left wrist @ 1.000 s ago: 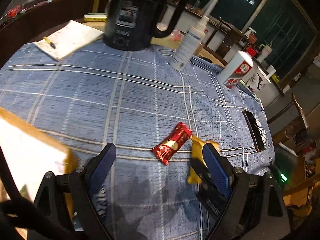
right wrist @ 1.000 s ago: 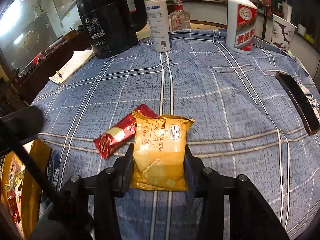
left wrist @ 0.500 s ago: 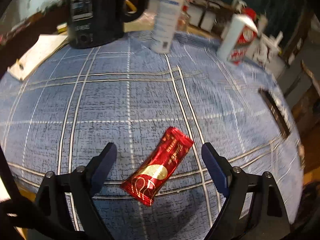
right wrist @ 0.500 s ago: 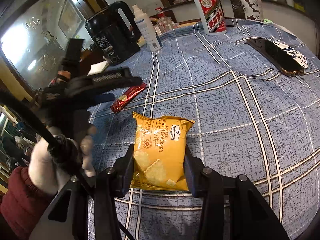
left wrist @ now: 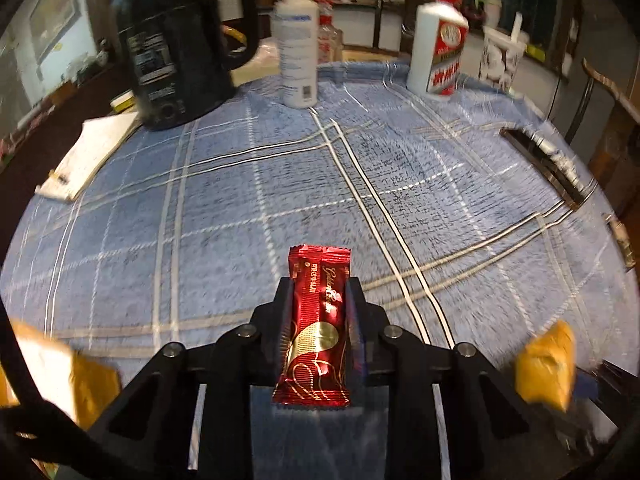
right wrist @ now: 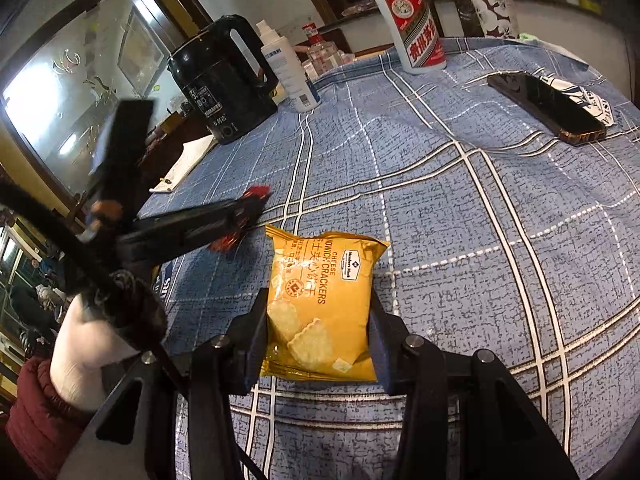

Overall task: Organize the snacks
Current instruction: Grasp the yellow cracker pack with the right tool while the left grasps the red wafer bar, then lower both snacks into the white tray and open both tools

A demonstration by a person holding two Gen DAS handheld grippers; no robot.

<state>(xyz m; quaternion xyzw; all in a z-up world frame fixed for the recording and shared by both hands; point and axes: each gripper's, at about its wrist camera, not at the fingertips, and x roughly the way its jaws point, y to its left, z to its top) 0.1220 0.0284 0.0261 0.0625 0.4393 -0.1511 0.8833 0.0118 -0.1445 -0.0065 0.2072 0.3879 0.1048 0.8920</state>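
Observation:
My left gripper (left wrist: 319, 300) is shut on a red foil snack bar (left wrist: 316, 328), held lengthwise between the jaws above the blue checked tablecloth (left wrist: 280, 184). My right gripper (right wrist: 318, 312) is shut on a yellow cheese cracker packet (right wrist: 320, 304) and holds it over the cloth. The cracker packet also shows blurred at the lower right of the left wrist view (left wrist: 546, 364). The left gripper with the red bar (right wrist: 240, 220) shows at the left of the right wrist view.
At the back stand a black kettle (left wrist: 172, 48), a white spray bottle (left wrist: 298, 56), a white and red bottle (left wrist: 440, 48) and a paper cup (left wrist: 500, 60). A phone (right wrist: 548, 108) lies at the right, a notepad (left wrist: 88, 156) at the left. A yellow box edge (left wrist: 60, 372) sits lower left.
My left gripper has closed on the red snack bar, which lay loose between its open jaws half a second ago. My right gripper still holds the cracker packet and has swung away from the table's far side.

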